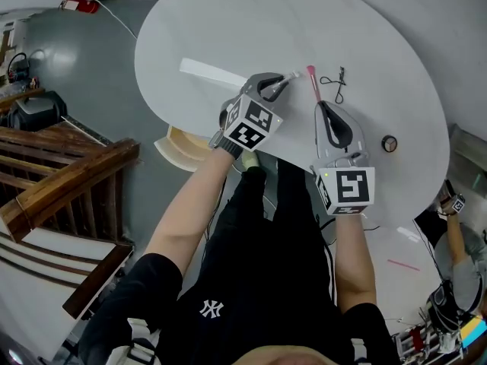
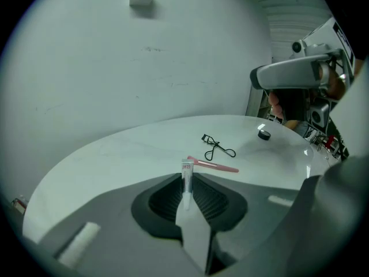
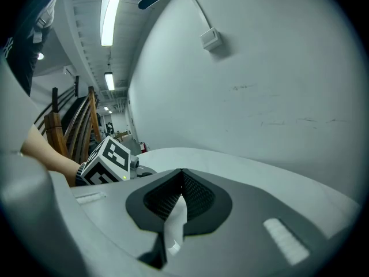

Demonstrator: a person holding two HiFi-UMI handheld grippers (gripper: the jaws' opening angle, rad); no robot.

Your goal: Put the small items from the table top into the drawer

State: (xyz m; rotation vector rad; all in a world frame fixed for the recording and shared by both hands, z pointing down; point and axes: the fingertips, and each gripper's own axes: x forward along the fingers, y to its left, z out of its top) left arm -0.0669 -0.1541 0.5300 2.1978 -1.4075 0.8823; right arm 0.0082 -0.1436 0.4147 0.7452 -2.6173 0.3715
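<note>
The left gripper (image 1: 280,84) is over the near part of the white oval counter (image 1: 228,21). Its fingers (image 2: 161,198) are closed on a small tube (image 2: 186,175), pale, with red print near its far end. The tube stands out past the fingertips, clear of the counter's top.

The right gripper (image 1: 323,106) is just beside it, pointing across the counter. Its fingers (image 3: 199,198) are pressed together with nothing between them.

A pink stick-like item (image 1: 313,84) lies on the counter just beyond the two grippers; I cannot tell exactly what it is. A black eyelash curler (image 1: 335,82) lies near it, on its right in the head view. A small round dark item (image 1: 389,144) sits well apart from these, toward the counter's right rim. A flat white strip (image 1: 213,73) lies on the counter to the left of the left gripper.

Below the counter's near-left edge a cream-coloured opening (image 1: 183,147) shows, which may be the drawer. None of the small items is in it.
</note>
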